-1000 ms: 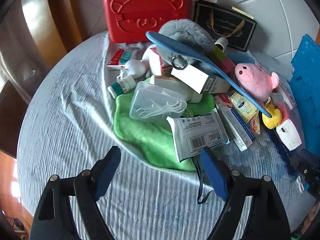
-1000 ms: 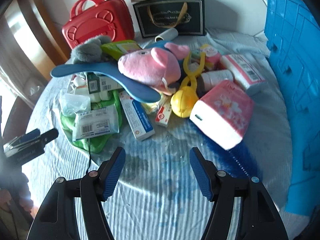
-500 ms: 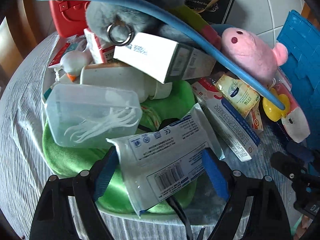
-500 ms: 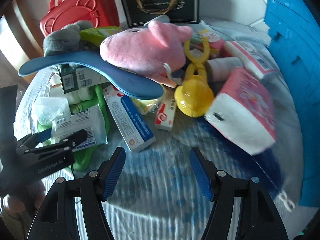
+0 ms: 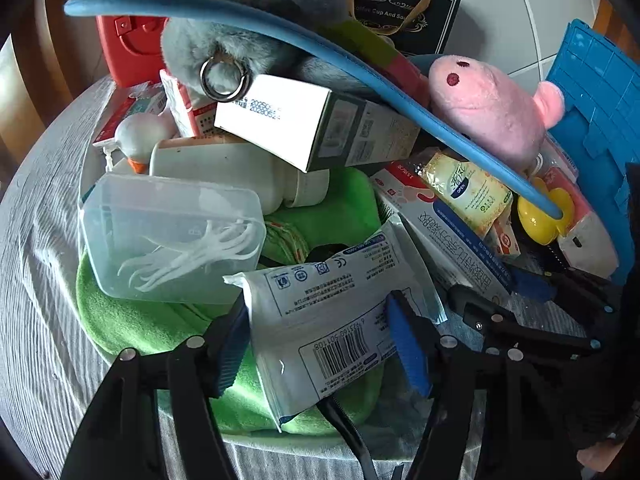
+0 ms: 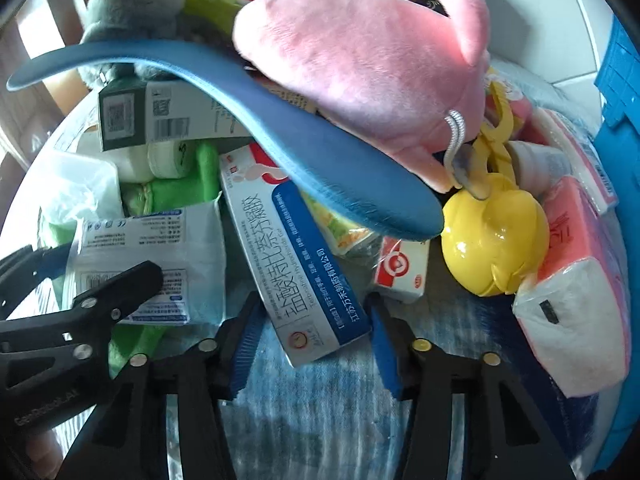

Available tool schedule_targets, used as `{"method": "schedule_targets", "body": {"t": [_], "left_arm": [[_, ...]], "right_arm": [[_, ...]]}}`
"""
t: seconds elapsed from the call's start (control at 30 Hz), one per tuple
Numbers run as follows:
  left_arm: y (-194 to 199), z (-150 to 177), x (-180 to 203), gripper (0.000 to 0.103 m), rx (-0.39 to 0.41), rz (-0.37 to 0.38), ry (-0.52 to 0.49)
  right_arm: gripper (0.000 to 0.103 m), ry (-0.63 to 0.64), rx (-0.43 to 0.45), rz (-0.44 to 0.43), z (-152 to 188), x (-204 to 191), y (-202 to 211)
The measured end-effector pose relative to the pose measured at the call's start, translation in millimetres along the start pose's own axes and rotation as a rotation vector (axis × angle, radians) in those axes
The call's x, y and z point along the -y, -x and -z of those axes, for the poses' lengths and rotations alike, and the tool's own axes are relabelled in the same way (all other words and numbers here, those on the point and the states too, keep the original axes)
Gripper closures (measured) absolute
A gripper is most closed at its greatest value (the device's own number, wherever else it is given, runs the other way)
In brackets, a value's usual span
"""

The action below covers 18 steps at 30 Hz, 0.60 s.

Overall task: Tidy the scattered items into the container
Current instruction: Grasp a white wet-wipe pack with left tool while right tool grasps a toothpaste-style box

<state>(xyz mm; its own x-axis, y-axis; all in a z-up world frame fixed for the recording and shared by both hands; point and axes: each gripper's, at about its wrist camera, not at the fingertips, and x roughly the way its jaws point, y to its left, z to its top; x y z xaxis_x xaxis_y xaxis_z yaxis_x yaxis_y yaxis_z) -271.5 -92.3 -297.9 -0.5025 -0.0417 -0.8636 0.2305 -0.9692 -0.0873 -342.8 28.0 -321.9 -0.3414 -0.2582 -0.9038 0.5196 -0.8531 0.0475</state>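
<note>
Both hand-held grippers closing: left [image 5: 316,340] on the white packet [image 5: 332,320] on the green cloth at the table's near edge, right [image 6: 310,340] around the ointment box [image 6: 296,264] beside it, pads not yet pressing; risk: box's far end under the blue insole [image 6: 240,120], lifting could topple the pile.

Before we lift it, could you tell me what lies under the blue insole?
Under the blue insole lie a barcoded box and a blue-and-white medicine box; anything deeper is covered.
</note>
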Motion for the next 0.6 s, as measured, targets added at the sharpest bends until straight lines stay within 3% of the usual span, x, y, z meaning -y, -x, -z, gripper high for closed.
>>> {"method": "schedule_targets", "body": {"t": [0.23, 0.43, 0.6], "left_arm": [[27, 12, 5, 0.071, 0.019, 0.048, 0.014], [40, 20, 19, 0.077, 0.019, 0.071, -0.015], [37, 33, 43, 0.077, 0.005, 0.057, -0.086]], "right_arm": [[0.055, -0.044, -0.017, 0.024, 38, 13, 24], [0.055, -0.079, -0.033, 0.018, 67, 25, 40], [0.054, -0.093, 0.01, 0.009, 65, 34, 48]]}}
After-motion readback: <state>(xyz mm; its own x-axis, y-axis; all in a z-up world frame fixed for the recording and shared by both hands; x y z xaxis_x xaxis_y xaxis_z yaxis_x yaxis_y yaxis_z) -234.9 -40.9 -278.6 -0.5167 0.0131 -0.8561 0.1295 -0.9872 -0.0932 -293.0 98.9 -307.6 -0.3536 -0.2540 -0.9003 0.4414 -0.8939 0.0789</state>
